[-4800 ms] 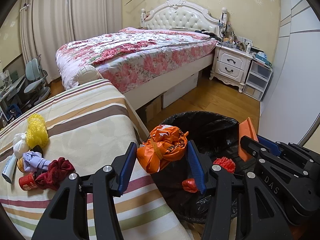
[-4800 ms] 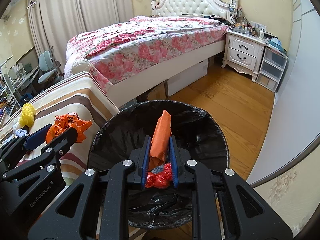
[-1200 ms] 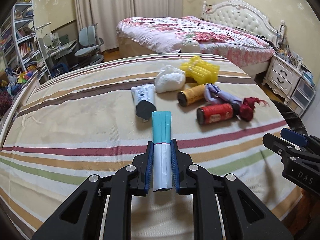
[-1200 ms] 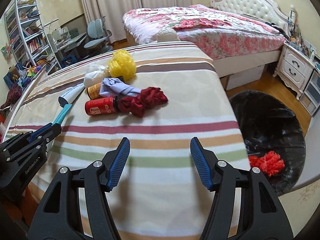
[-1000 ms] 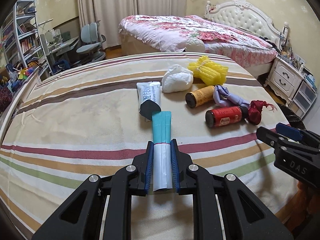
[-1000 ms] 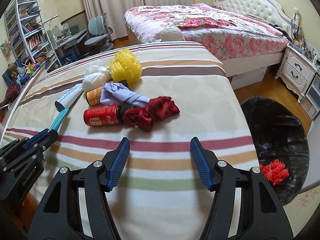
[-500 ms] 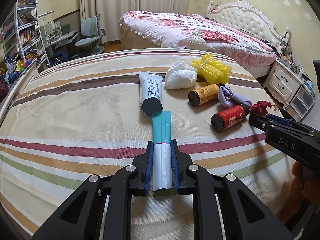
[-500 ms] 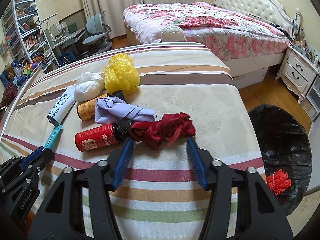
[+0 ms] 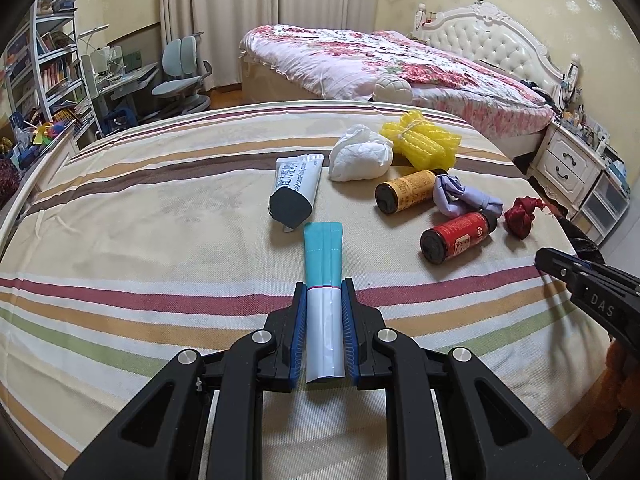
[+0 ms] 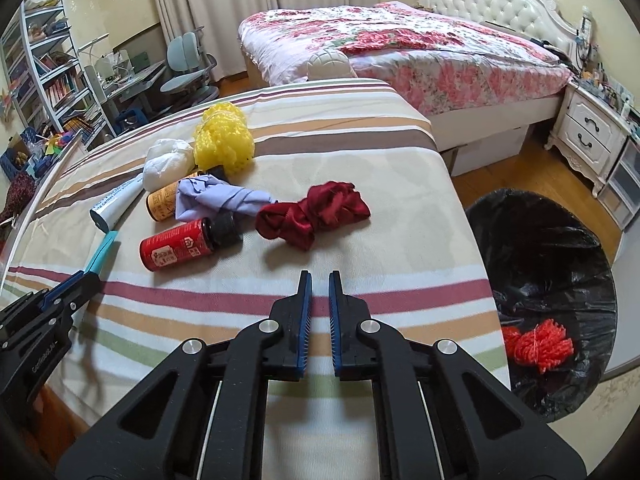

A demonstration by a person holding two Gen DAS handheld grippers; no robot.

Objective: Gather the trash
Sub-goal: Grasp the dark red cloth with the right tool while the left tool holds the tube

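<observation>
Left tongs (image 9: 323,312) level, clamping teal tube (image 9: 322,264)

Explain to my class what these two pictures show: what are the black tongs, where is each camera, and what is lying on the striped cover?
No robot here: a person holds one pair of tongs in each hand, and a wide-angle camera on each looks forward along its two fingers. So each picture is the view from one hand.

The left tongs are shut on a teal and white tube. The right tongs are nearly closed with nothing between them.

On the striped cover lie a red bottle, a yellow-brown bottle, a dark red cloth, a lilac cloth, a yellow mesh bundle, a white wad and a larger white tube.

Beside the bed stands a black-lined bin with a red mesh scrap inside.
</observation>
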